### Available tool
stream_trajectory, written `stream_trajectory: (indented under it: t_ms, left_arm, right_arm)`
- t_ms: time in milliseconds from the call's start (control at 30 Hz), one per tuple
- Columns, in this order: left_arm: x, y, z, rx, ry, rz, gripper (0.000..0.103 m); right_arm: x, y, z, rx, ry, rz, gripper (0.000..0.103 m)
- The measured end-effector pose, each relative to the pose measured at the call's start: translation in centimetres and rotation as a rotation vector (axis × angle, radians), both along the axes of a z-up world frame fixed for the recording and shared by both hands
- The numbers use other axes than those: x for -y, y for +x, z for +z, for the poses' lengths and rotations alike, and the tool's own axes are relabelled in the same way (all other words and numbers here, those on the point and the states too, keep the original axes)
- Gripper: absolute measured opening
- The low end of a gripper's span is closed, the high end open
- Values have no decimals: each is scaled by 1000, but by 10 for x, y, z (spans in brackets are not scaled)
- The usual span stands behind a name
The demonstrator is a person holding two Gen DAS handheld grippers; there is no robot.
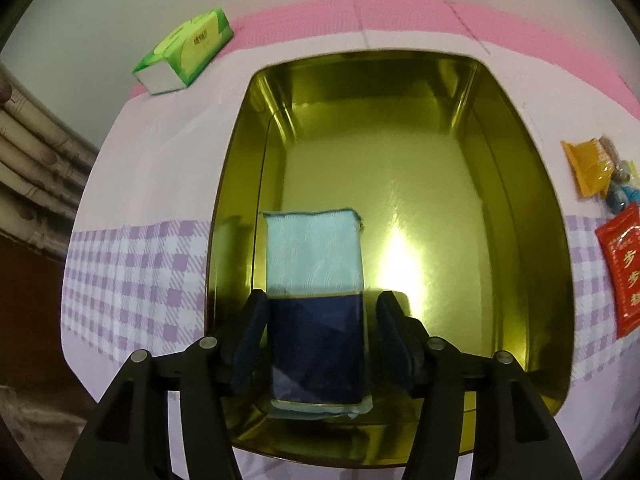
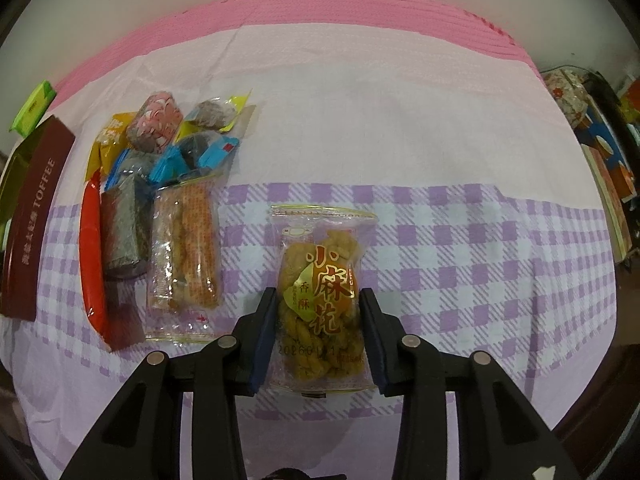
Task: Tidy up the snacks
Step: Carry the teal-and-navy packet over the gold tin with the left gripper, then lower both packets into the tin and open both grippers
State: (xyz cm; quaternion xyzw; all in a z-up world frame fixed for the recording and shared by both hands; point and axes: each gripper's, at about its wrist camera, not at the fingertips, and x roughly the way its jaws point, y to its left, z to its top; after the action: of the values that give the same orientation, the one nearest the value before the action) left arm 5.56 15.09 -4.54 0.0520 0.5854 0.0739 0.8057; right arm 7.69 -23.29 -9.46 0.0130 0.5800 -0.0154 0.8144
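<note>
Reading left to right, we find "TOFFEE" printed on the maroon box wall (image 2: pixel 34 216), then a heap of wrapped snacks (image 2: pixel 160 184), then the clear fried-twist packet (image 2: pixel 322 300) with red characters 小麻花, smaller 香酥, and a partly legible stamped date. We see the right gripper (image 2: pixel 318 304) straddling this packet on the checked cloth (image 2: pixel 460 264), pads against its sides. We see the left gripper (image 1: pixel 318 320) with jaws apart, a gap showing beside the right pad, around the two-tone blue packet (image 1: pixel 316 300) lying inside the gold tin (image 1: pixel 520 184). The green tissue pack's (image 1: pixel 186 50) writing is illegible.
</note>
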Motion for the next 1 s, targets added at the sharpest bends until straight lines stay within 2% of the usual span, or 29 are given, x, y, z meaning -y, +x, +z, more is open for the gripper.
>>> stream_trajectory:
  t_ms: [167,300,400,533,733,933,1000]
  left_arm:
    - [-5,-4,15,67,-51,2,66]
    - [-9,-6,27,127,-92,14,68]
    - [-17,-11,38,172,-102,45,69]
    - [-41,-17,50,225,-101,140,72]
    - [-73,-28,50,226,-33,258,73]
    - [-89,-42,45,214,-44,326,73]
    - [-91,-43,44,211,-31,338,73]
  right_arm:
    - [5,0,28,63,-36,-39,37]
    - [-10,4,57,123,-10,-28,37]
    - [-44,7,78,163,38,34,37]
    - [-104,10,94,191,104,142,37]
    - [-190,14,103,181,203,295,37]
    - [-249,8,91,122,259,379,37]
    - [-264,8,84,98,250,402,37]
